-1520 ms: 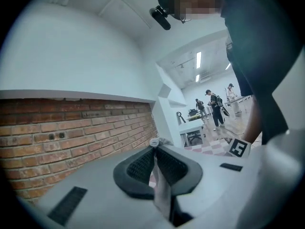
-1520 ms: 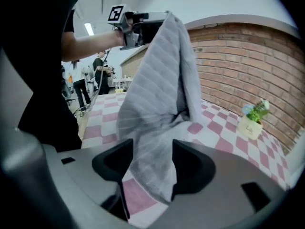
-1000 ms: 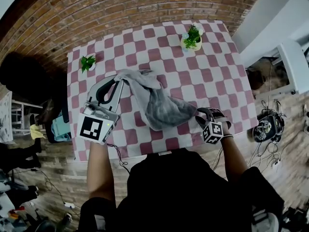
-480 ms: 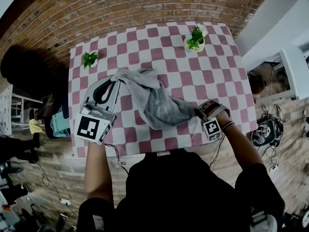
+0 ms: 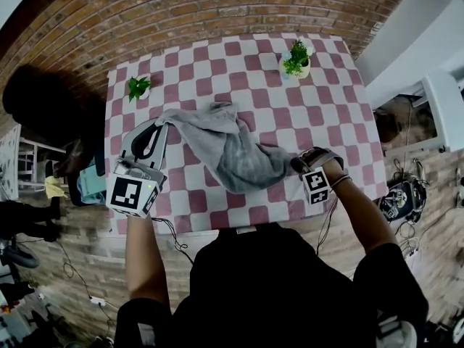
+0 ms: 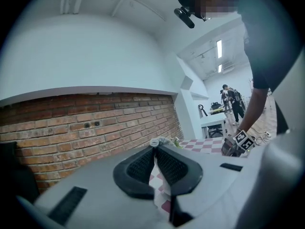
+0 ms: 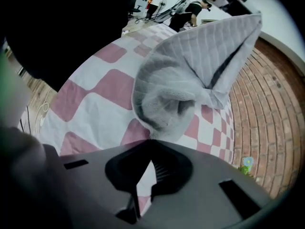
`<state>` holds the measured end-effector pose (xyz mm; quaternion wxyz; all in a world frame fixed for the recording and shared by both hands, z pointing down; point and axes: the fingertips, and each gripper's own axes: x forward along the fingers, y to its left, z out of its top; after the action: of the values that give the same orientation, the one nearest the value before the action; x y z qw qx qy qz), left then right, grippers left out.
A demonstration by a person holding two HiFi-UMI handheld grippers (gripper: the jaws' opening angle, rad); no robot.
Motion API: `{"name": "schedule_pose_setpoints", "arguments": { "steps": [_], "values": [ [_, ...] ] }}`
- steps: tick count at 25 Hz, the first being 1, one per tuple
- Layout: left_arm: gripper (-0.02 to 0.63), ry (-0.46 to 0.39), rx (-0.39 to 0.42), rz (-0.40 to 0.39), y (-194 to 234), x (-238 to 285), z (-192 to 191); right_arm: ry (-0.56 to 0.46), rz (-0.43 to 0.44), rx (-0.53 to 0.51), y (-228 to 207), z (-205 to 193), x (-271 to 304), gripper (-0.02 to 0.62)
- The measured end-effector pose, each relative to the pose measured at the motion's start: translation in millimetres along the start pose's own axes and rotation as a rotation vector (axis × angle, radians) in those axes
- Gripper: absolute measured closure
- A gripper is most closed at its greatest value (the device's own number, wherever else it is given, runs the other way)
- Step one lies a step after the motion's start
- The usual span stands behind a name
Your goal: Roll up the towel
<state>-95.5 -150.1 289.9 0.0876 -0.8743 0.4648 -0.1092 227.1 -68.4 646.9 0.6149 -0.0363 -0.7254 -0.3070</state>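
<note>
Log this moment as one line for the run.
left gripper: shut on towel | right gripper: shut at towel edge, hold unclear | towel: bunched, not rolled

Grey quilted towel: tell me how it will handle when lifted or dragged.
Likely floppy: the grey quilted towel sags in folds from the left gripper, shut on its end. Probably light, since a thin pinch holds it up. It may bunch rather than slide on the pink checked tablecloth.

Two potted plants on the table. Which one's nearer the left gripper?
The small green potted plant at the far-left corner of the pink-checked table, just beyond the left gripper. The bushier plant in the pale pot sits far right.
</note>
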Motion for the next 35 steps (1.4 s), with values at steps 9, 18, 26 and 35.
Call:
{"name": "schedule_pose_setpoints", "arguments": {
  "steps": [9, 18, 26, 35],
  "values": [
    [0.588, 0.03, -0.036, 0.045, 15.2, -5.8, -20.6, -0.044, -0.058, 0.069, -5.3, -0.2, -9.9, 0.585],
    [0.588, 0.032, -0.028, 0.044, 18.3, -1.2, -21.1, -0.086, 0.04, 0.089, 2.3, 9.9, -3.2, 0.459],
    [0.588, 0.029, -0.019, 0.051, 21.4, -0.3, -20.9, -0.09, 0.223, 0.102, 4.3, 15.4, -6.7, 0.591],
    [0.589, 0.022, -0.11, 0.251, 78.2, -32.6, -31.9, -0.124, -0.16, 0.466, -90.6, -19.2, -60.6, 0.591]
  ]
}}
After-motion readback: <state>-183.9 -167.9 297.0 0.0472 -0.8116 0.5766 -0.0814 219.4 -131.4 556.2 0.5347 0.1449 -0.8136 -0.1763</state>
